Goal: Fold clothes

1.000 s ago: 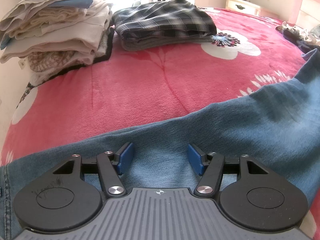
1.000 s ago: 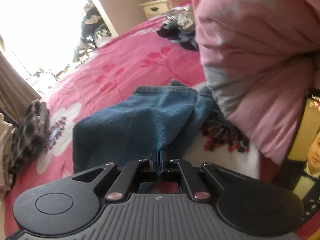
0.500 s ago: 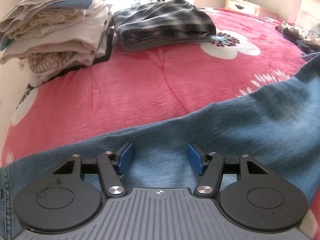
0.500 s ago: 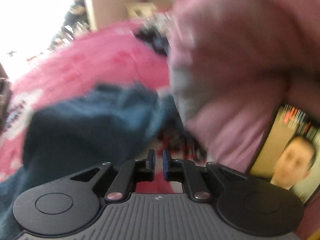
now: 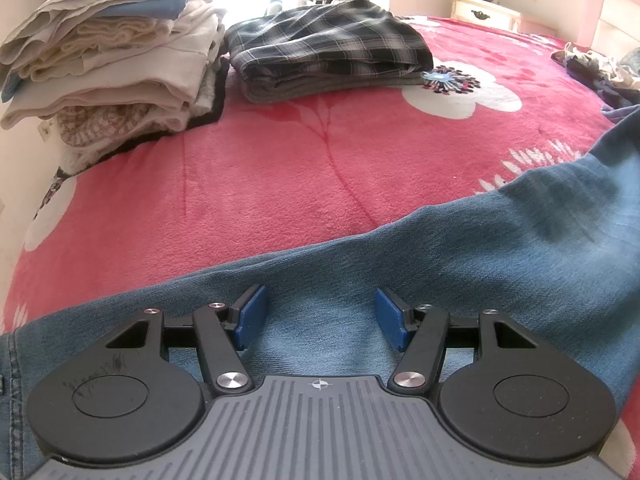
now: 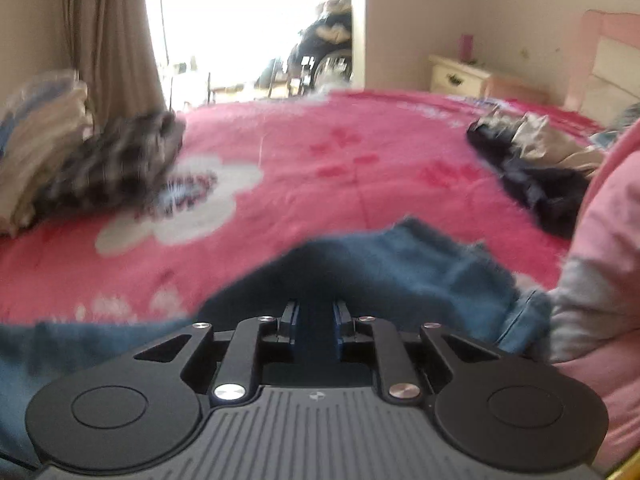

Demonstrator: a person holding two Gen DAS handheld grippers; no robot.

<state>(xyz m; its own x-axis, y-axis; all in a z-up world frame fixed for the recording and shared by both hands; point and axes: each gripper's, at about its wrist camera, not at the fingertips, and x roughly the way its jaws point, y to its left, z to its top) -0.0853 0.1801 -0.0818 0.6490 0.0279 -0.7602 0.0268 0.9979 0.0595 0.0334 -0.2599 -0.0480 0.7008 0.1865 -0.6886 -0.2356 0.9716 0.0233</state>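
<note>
Mid-fold on the jeans [image 5: 460, 256], lower frame. Your left gripper [image 5: 318, 314] jaws gape wide above denim; right gripper [image 6: 316, 322] jaws part-open, empty. Next: regrip the hem.

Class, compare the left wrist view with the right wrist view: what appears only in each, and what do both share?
Only the left wrist view shows the left gripper, jaws wide open over the jeans. Only the right wrist view shows the right gripper, slightly open, a curtain and a pink sleeve. Both share the jeans, red blanket, plaid garment, folded stack and nightstand.
</note>
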